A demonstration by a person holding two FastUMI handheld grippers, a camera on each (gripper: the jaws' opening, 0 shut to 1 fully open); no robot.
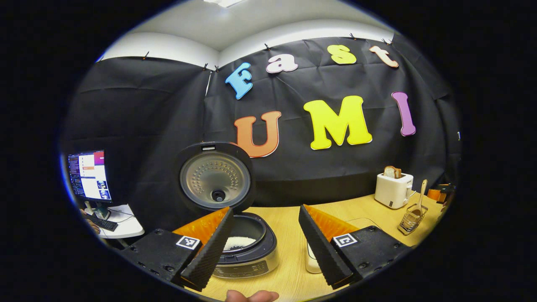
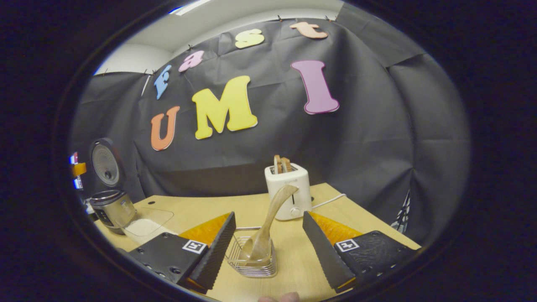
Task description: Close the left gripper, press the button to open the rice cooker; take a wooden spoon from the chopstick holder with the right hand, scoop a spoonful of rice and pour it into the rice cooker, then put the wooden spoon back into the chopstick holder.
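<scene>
Just before the chopstick holder [image 2: 253, 258], the right gripper [image 2: 268, 256] hangs with its jaws wide, holding nothing, while the wooden spoon [image 2: 264, 235] leans inside that wire basket. Behind the holder stands a toaster [image 2: 288, 191]. Well apart from the holder, the left gripper [image 1: 265, 247] spreads wide and empty before the open rice cooker [image 1: 245, 247], rice in its pot.

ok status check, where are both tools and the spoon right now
Both tools open, left tool, right tool. Wooden spoon in the wire chopstick holder, ungripped. Silver rice cooker lid up, rice inside.
</scene>
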